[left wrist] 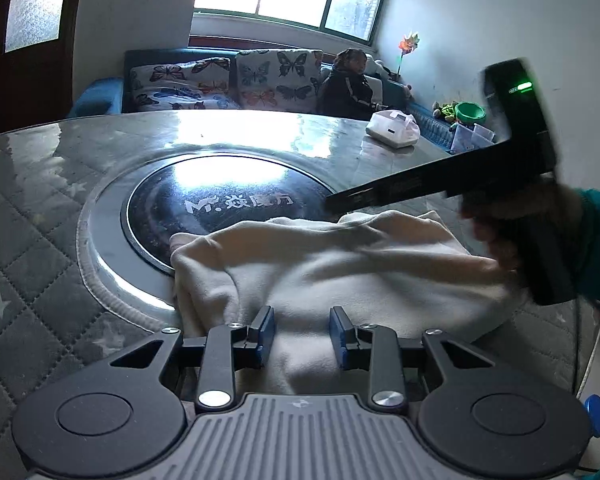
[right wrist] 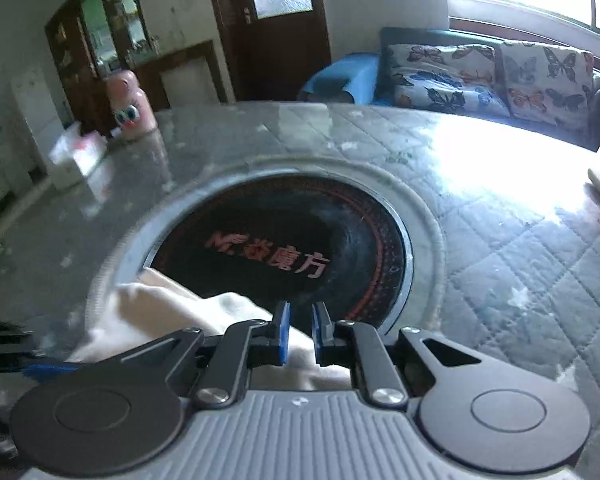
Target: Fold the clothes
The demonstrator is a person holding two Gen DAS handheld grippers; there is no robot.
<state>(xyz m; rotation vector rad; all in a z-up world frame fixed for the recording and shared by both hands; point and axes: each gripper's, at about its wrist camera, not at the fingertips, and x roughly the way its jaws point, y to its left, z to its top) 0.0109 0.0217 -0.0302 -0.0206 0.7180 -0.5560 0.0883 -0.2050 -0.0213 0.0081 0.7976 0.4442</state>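
Observation:
A cream-white garment (left wrist: pixel 340 264) lies bunched on the table, partly over the round black cooktop (left wrist: pixel 220 204). My left gripper (left wrist: pixel 302 330) is open just above the garment's near edge, holding nothing. The right gripper's body (left wrist: pixel 512 172) crosses the right side of the left wrist view, above the garment's far right part. In the right wrist view the right gripper (right wrist: pixel 300 326) stands with its jaws a narrow gap apart, empty, over the garment's edge (right wrist: pixel 172 312) and the cooktop (right wrist: pixel 284 248).
The table (right wrist: pixel 500 240) has a grey quilted cover under glass. A white pouch (left wrist: pixel 392 128) lies at its far right, a pink bottle (right wrist: pixel 130 106) and a white box (right wrist: pixel 76 156) at its far side. A butterfly-cushion sofa (left wrist: pixel 220 80) with a seated person (left wrist: pixel 348 84) stands behind.

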